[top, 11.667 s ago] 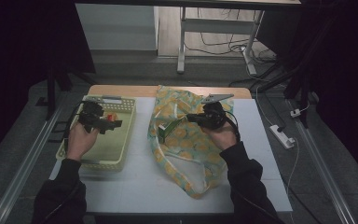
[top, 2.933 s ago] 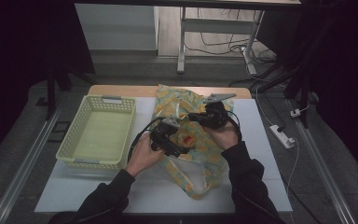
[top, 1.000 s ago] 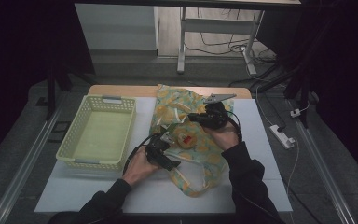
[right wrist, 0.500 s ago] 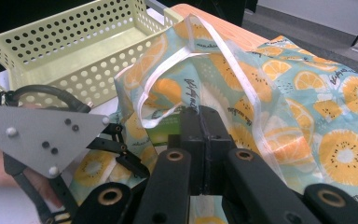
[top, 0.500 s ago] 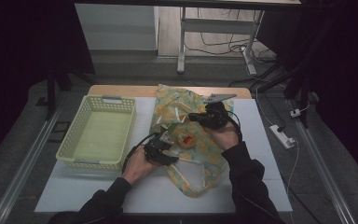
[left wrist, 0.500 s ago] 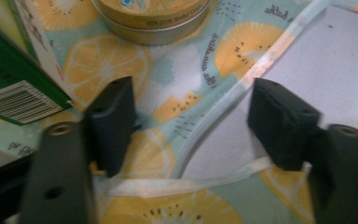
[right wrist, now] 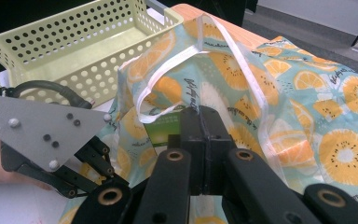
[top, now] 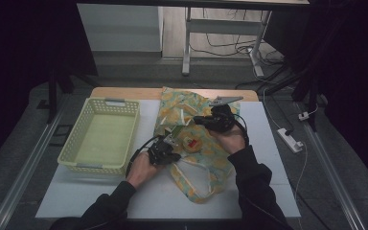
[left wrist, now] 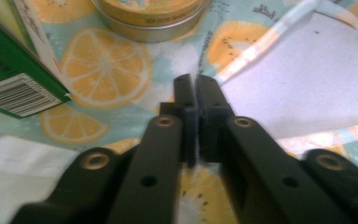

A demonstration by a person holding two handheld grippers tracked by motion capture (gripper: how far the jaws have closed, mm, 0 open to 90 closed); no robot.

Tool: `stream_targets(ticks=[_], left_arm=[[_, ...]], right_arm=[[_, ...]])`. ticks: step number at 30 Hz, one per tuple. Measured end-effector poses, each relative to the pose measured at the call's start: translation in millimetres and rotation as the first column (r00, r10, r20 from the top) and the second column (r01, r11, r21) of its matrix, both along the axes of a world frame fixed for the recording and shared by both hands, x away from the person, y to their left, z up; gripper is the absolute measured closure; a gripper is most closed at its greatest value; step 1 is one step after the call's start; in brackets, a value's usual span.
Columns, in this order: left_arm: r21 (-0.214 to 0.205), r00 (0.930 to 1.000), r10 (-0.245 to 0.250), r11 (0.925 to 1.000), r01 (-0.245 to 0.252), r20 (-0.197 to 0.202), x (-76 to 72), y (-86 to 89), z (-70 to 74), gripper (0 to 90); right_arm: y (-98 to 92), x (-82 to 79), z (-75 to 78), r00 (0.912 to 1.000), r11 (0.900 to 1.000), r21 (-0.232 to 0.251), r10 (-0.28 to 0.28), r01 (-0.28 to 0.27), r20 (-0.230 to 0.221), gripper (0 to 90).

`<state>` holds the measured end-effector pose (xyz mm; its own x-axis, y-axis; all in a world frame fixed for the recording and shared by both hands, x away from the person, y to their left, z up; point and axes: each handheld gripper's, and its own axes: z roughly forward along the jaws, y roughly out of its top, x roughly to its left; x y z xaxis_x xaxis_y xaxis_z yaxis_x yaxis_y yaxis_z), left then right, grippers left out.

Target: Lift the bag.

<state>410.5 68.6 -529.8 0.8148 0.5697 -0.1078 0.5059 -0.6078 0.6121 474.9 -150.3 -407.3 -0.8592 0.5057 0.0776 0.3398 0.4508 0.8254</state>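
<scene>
An orange-print bag (top: 199, 167) lies on the white table. My right gripper (top: 197, 120) (right wrist: 200, 116) is shut on the bag's upper rim and holds the mouth up. Inside the mouth sit a round tin (top: 190, 143) (left wrist: 149, 14) and a green box (top: 175, 132) (left wrist: 9, 70) (right wrist: 163, 130). My left gripper (top: 175, 143) (left wrist: 196, 88) is at the near rim. Its jaws have just been closing and now stand together where the bag's white-trimmed edge (left wrist: 251, 51) meets their tips. Its grey plate (right wrist: 42, 128) is in the right gripper view.
A pale green perforated basket (top: 110, 102) (right wrist: 51, 37) with nothing in it stands left of the bag. A power strip (top: 290, 140) lies at the table's right edge. Bare white table (top: 100, 196) stretches along the front.
Since the oldest frame my left gripper has gone from the basket to the bag. Over the last second it drew back a little from the tin and its jaws closed. The right hand kept still.
</scene>
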Motion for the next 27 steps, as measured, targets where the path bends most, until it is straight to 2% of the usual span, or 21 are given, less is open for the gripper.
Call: stream_targets(ticks=[5, 9, 12, 23, 27], left_arm=[[-0.002, 0.9991, 0.031, 0.9995, -0.031, -0.028, 1.1, -0.9, 1.6, 89.6], [0.005, 0.9981, 0.057, 0.9984, -0.057, -0.022, 0.1, -2.5, 3.5, 89.7], [-0.005, 0.9978, 0.060, 0.9982, -0.060, -0.027, -0.1, -0.4, 5.9, 89.7], [-0.046, 0.9953, 0.086, 0.9951, -0.088, -0.044, -6.3, 3.7, 29.7, 89.7], [-0.068, 0.9961, 0.079, 0.9943, -0.082, -0.039, -7.6, 6.3, 37.4, 89.7]], right_arm=[[-0.1, -0.2, 0.3, 1.0000, 1.0000, 0.001, 0.000, 0.000, 0.001, 89.8], [-0.9, 0.4, 0.3, 1.0000, 1.0000, 0.002, -0.002, 0.002, 0.000, 89.9], [-1.6, 0.4, 1.2, 1.0000, 1.0000, 0.003, -0.004, 0.004, 0.002, 89.9], [-1.5, -1.8, 4.7, 0.9999, 0.9999, 0.010, 0.005, -0.005, 0.011, 89.9], [0.0, -2.7, 5.2, 0.9997, 0.9999, 0.005, 0.015, -0.016, 0.017, 89.9]])
